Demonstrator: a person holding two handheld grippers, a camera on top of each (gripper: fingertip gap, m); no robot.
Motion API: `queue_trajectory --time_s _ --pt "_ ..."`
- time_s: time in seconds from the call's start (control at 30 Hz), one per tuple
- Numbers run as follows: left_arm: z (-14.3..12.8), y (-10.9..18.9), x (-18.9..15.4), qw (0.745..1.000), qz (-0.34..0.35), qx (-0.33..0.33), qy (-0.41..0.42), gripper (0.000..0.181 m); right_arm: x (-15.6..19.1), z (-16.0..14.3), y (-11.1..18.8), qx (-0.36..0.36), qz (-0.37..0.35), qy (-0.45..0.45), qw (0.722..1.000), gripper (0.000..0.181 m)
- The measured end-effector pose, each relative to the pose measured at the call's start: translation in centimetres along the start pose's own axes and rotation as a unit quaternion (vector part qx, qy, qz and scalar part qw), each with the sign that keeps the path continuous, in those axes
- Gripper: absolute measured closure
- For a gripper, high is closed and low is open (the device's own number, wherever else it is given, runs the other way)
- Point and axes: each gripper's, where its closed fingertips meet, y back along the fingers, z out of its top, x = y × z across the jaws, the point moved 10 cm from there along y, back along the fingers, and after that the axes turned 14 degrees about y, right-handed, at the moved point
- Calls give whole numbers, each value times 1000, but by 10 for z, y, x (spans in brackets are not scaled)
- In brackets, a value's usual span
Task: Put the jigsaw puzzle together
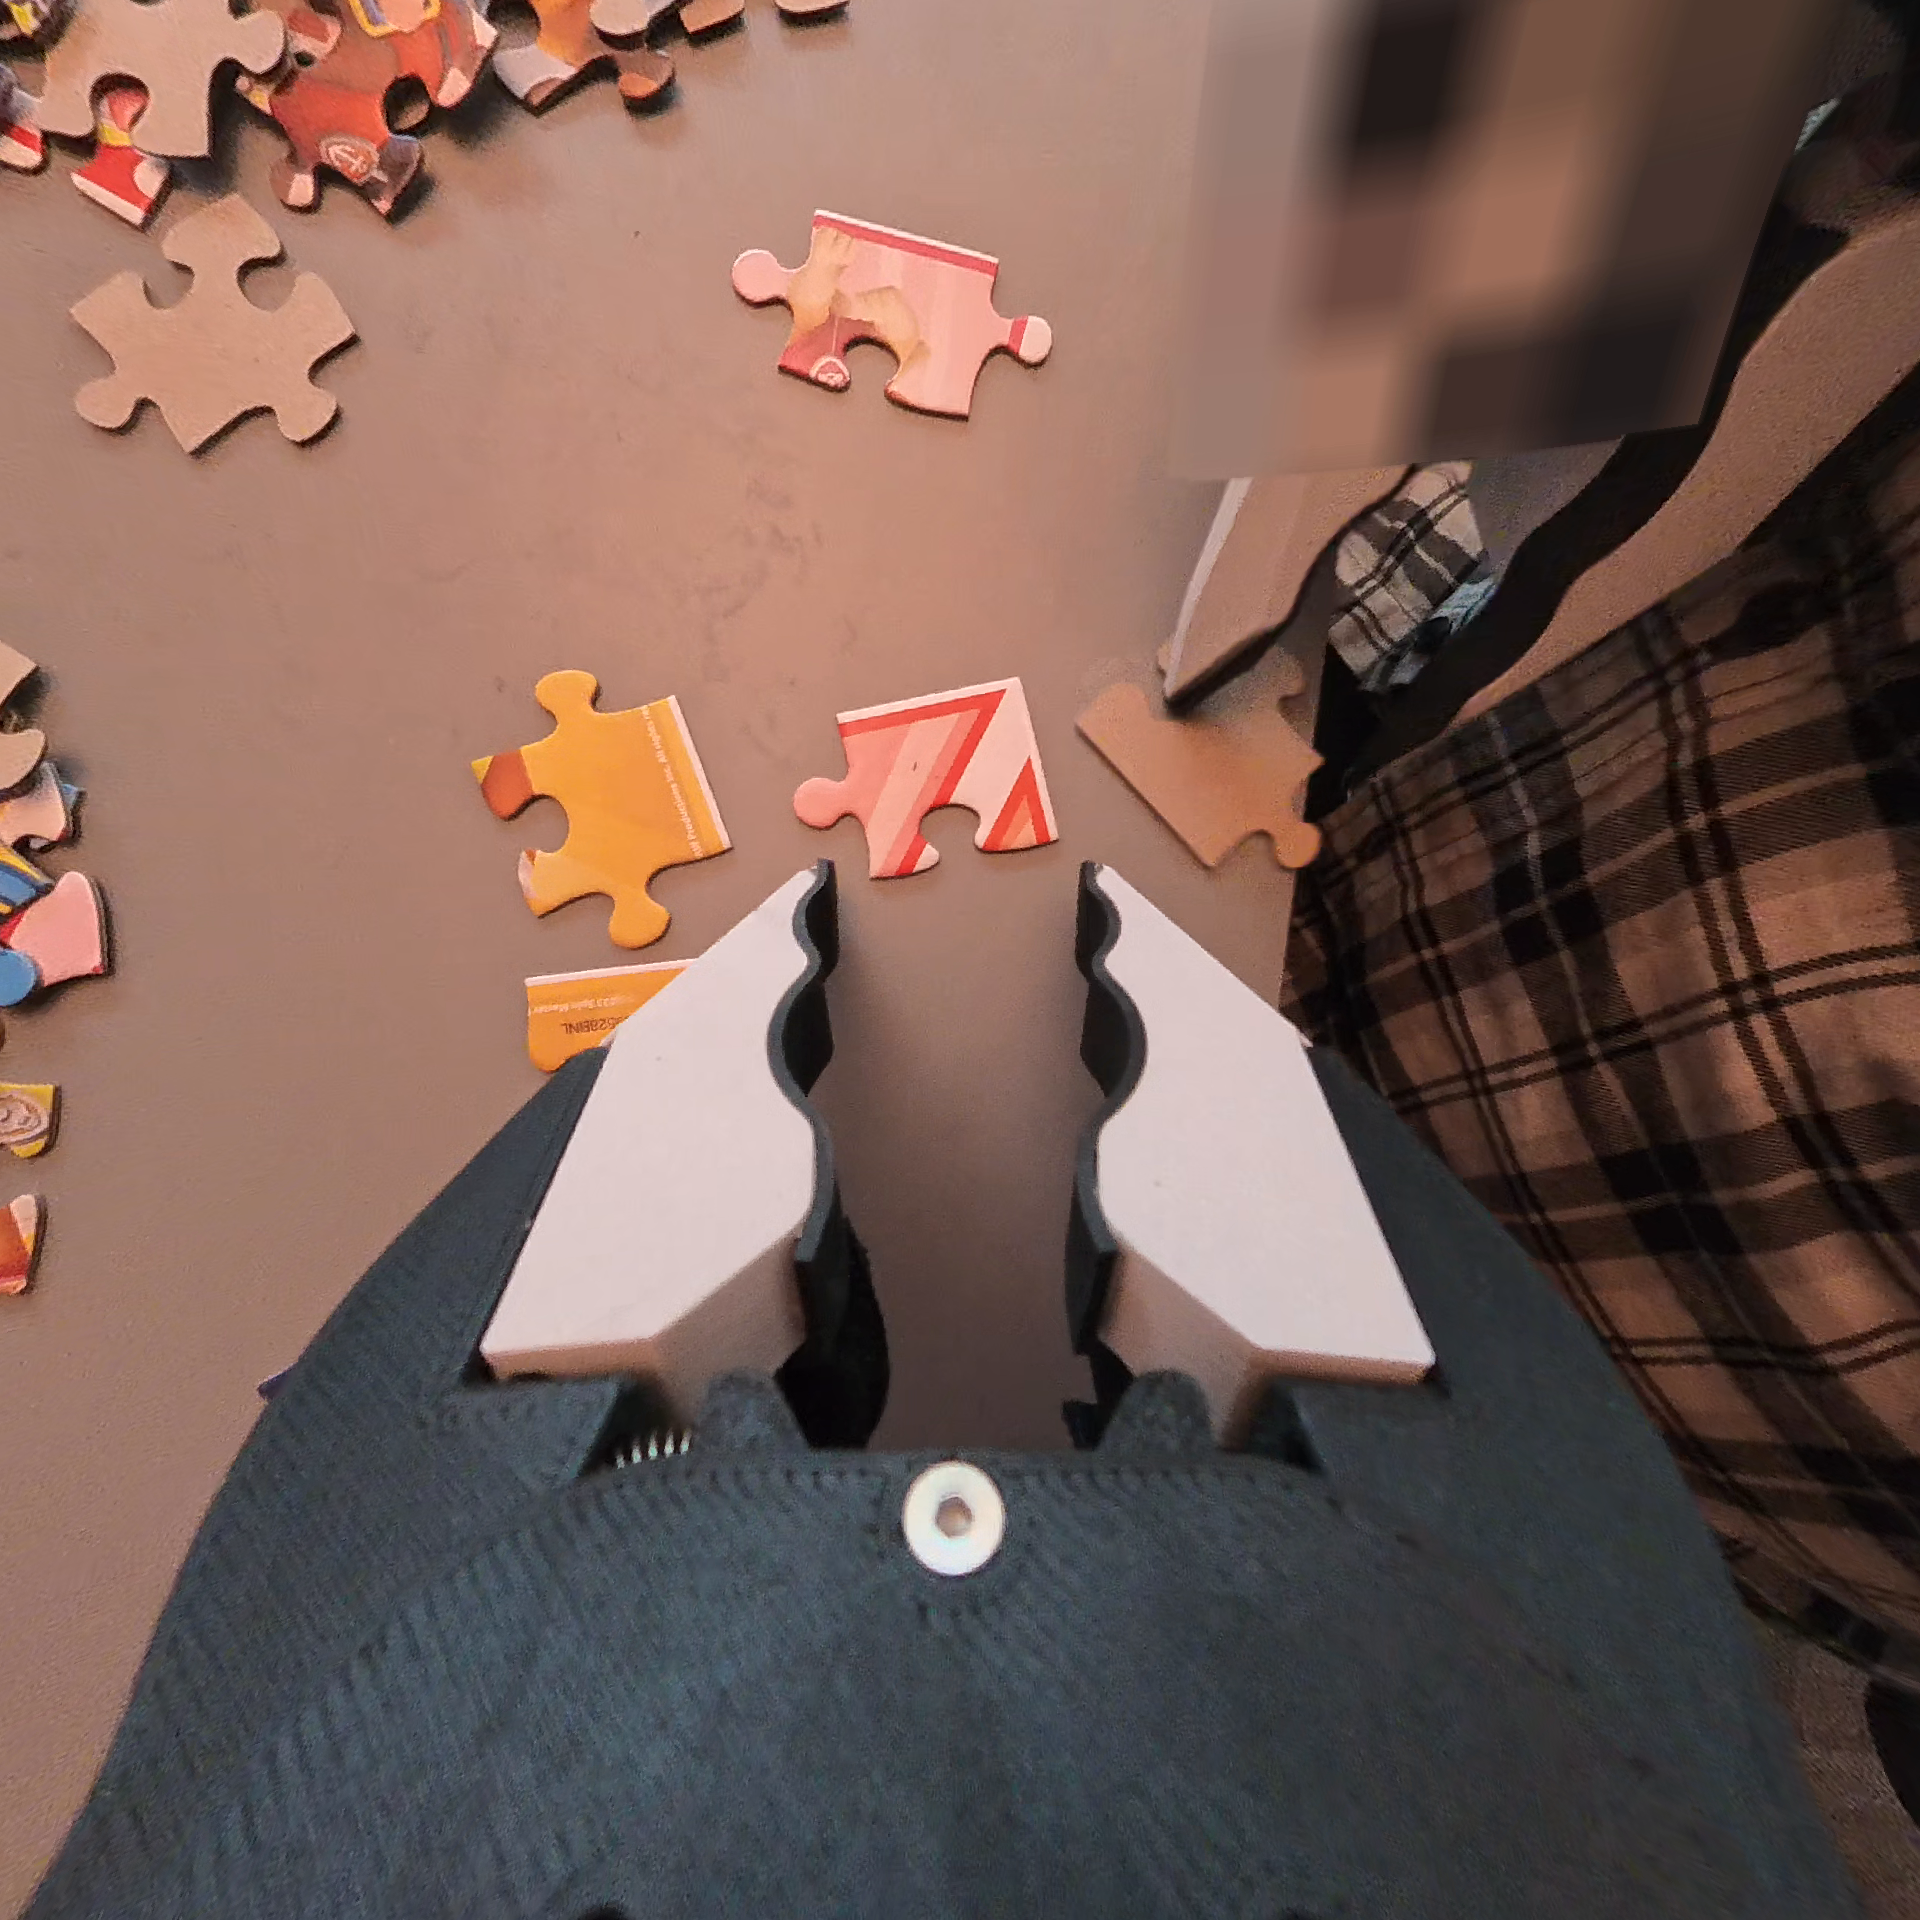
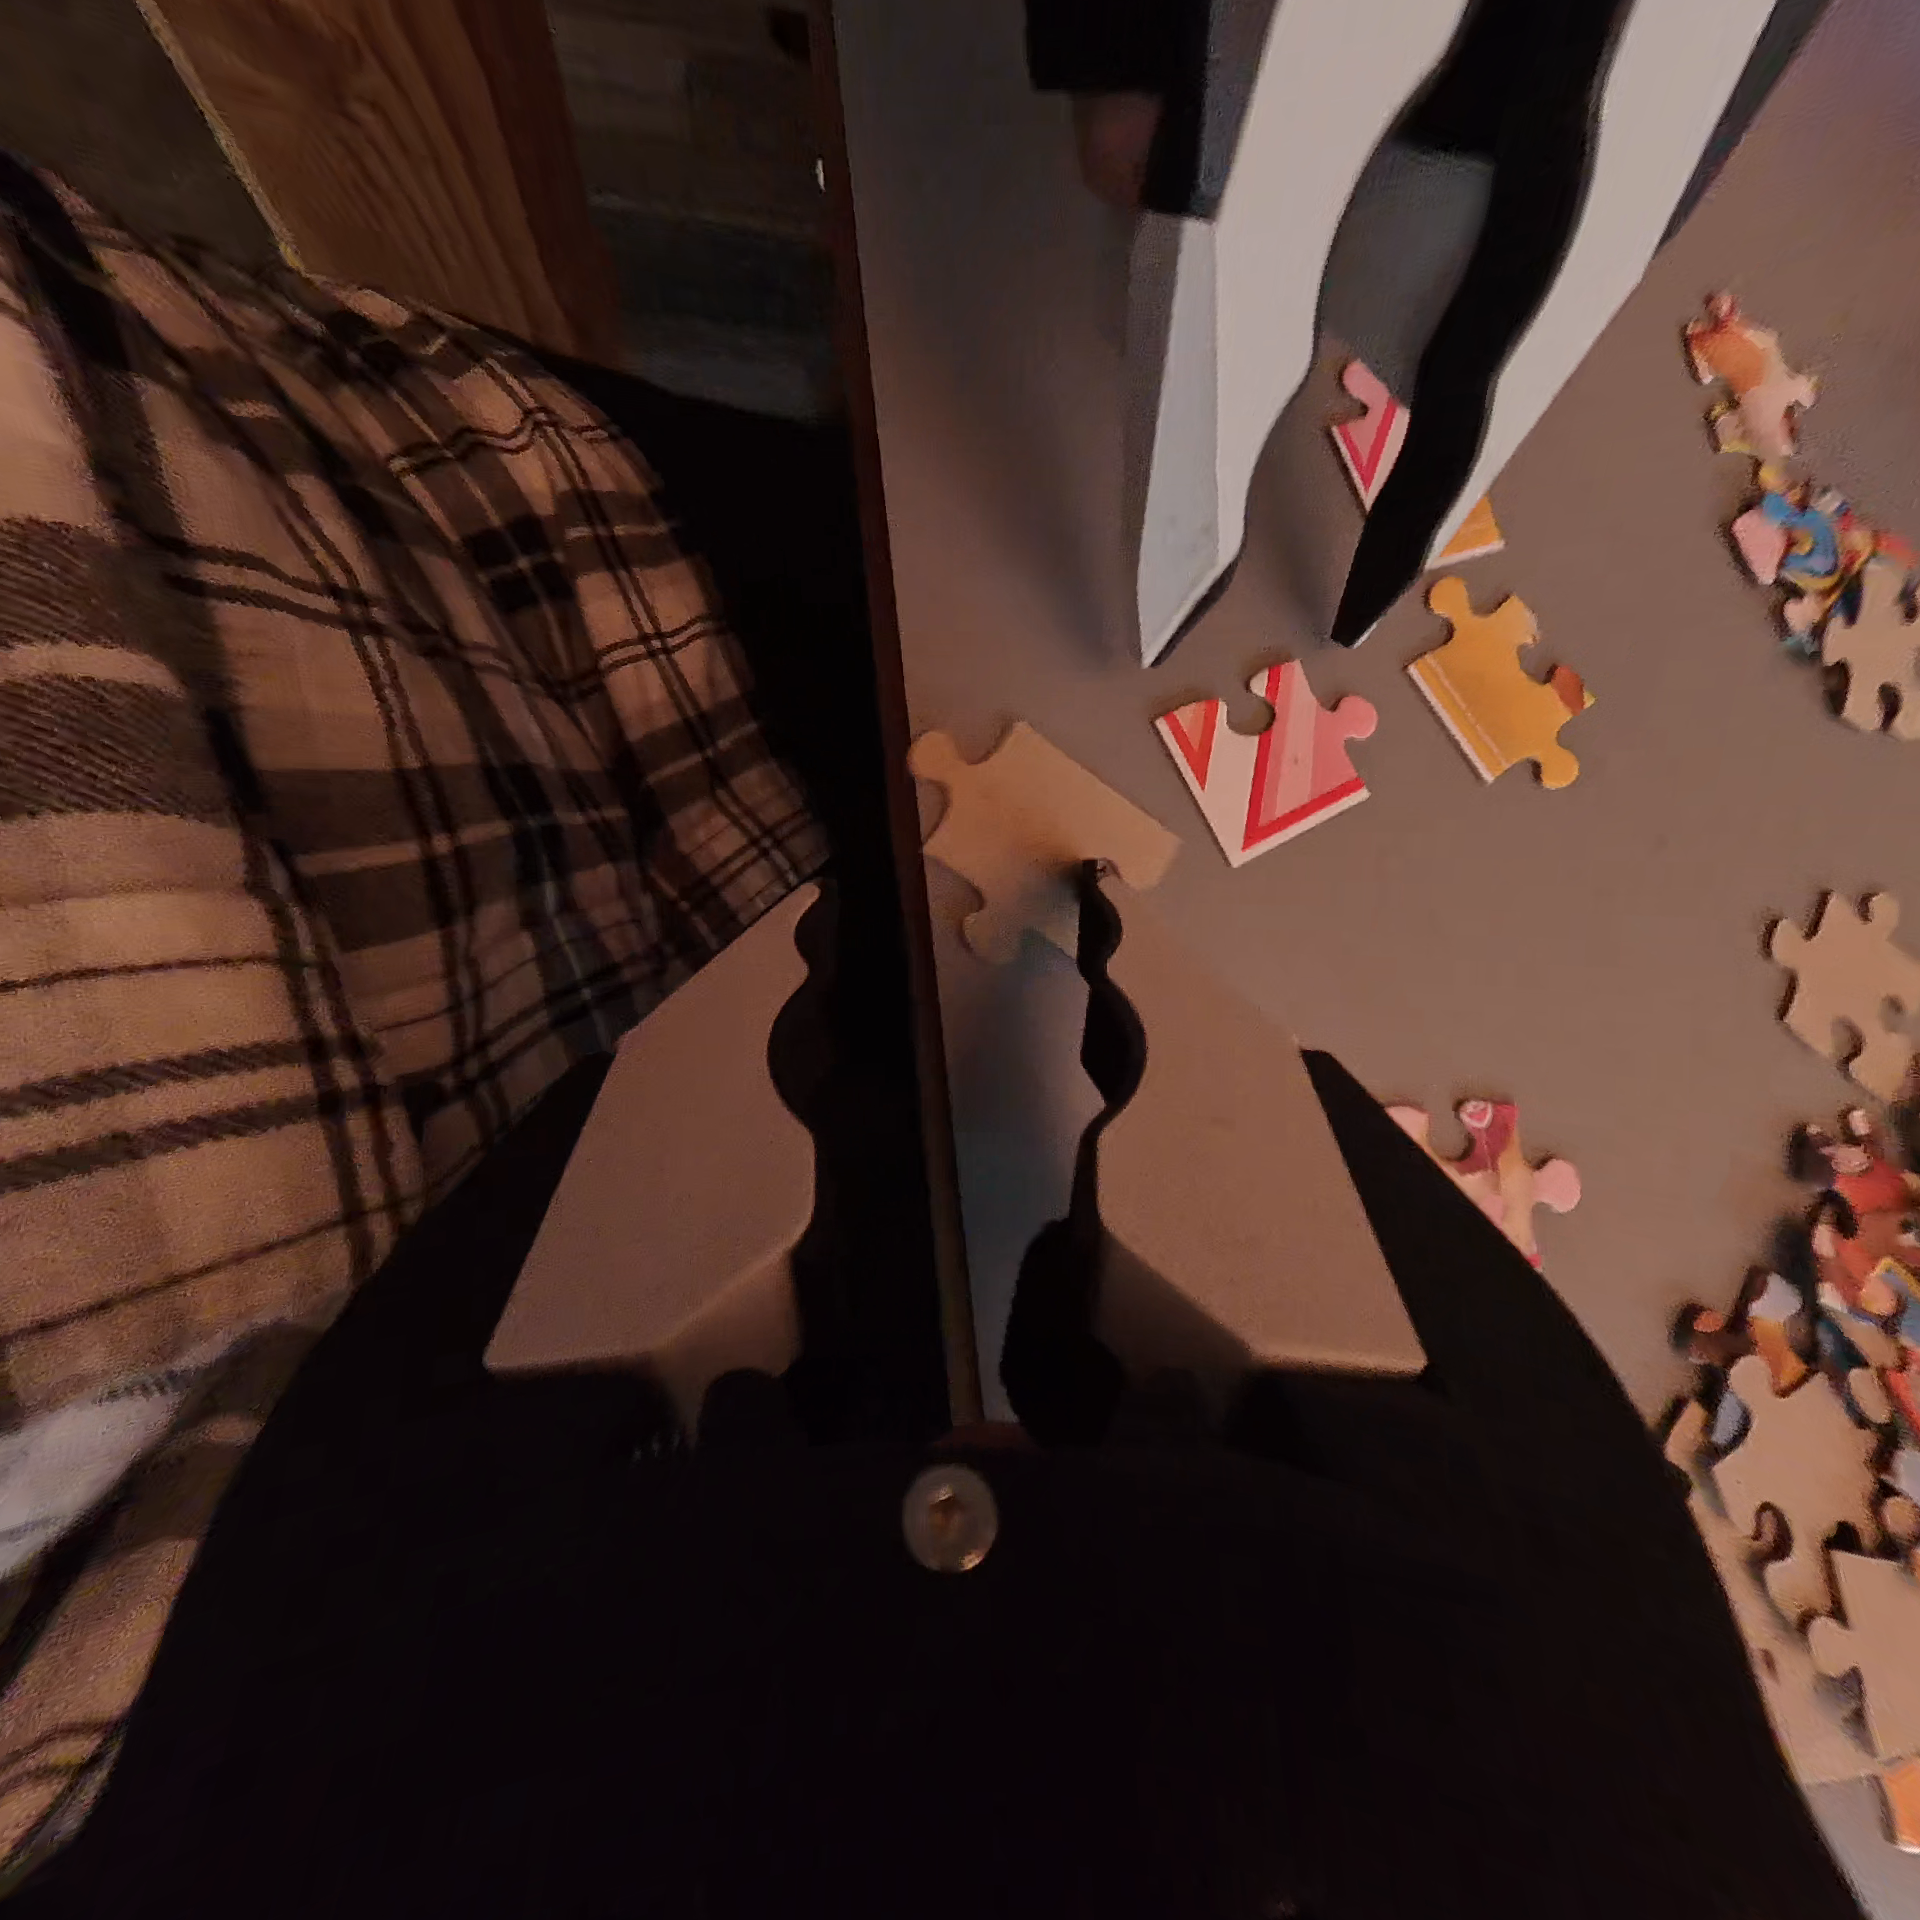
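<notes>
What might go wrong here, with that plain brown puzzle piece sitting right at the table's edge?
1. The face-down brown piece overhangs the table edge; a nudge from the right gripper, whose fingertip touches it, might tip it off.
2. The two grippers sit close together; the left gripper may bump the right one.
3. The striped red piece lies flat, so it may slide instead of lifting.

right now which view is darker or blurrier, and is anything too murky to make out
Left wrist view: warm, even light, sharp; the left claw and the striped corner piece read clearly, with wide-angle bending at the edges. Right wrist view: much dimmer; the right claw is nearly black at its base, the plaid cloth and the puzzle pile are smeared, and the blank piece is soft.
</notes>
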Motion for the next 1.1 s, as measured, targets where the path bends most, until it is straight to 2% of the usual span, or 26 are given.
queue_trajectory --time_s 0.07,0.13,0.27,0.57,0.7,0.87,0.97,1.0,1.03,1.1 --pt "-1 -1 -1 1000 3 2 -1 135 2 1 -1 9 -21 17 1000 143" --pt "-3 -1 -1 1000 4 1 2 135 4 1 0 12 -42 38 998 158" --pt "-5 0 -4 1000 1 -11 2 134 13 -1 2 5 -69 60 996 163" --pt "-4 3 -8 999 -7 -41 2 135 3 -13 23 -78 -48 -40 995 164" --pt "4 6 -17 997 -15 -76 -31 134 -14 -25 38 -150 19 -154 976 164" --pt "27 6 -46 981 -26 -124 -144 133 -37 -44 46 -175 104 -237 950 164" --pt "38 -3 -57 977 -34 -118 -172 148 -46 -45 46 -175 153 -247 941 164" --pt "40 -6 -56 978 -30 -116 -173 160 -50 -44 46 -179 163 -250 937 164" --pt "42 -9 -55 979 -36 -119 -163 174 -55 -43 47 -186 168 -254 934 165" --pt "46 -9 -47 982 -70 -144 -103 180 -65 -45 49 -202 155 -263 931 172"
